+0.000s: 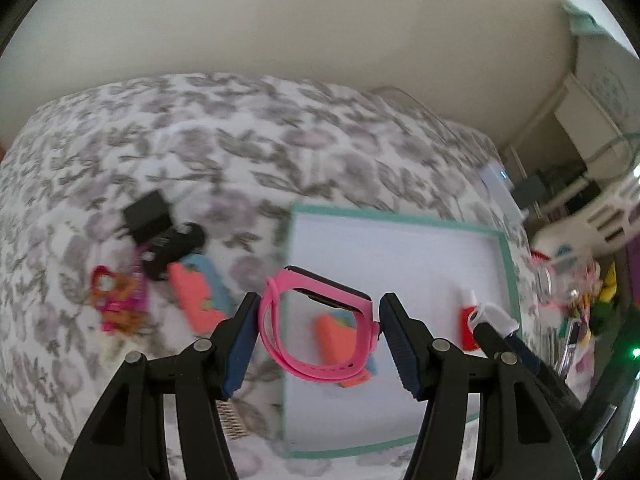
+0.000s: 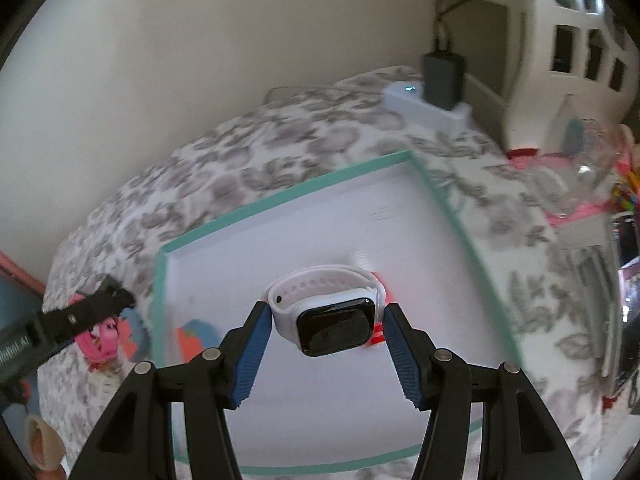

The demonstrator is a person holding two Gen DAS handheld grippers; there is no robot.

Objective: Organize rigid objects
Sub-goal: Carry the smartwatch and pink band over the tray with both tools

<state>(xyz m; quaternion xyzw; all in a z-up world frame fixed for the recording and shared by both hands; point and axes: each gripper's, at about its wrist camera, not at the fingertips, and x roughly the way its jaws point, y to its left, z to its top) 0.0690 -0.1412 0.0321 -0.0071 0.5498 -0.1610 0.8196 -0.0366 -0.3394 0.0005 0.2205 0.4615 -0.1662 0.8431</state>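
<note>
- My left gripper is clamped about half-wide on the pink watch, at the centre of its view over the tray's left edge.
- My right gripper likewise grips the white watch, mid-frame above the tray floor.
- Already in the tray: an orange toy and a red piece.
- Left on the bedspread, I judge: a black car, another orange toy, and pink bits, left of frame.

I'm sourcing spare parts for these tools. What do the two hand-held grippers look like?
Both look alike. The left hand-held gripper and right hand-held gripper have angular black plastic fingers with silver round pivot pins, tipped by dark blue ribbed pads. No cables or sleeves show.
</note>
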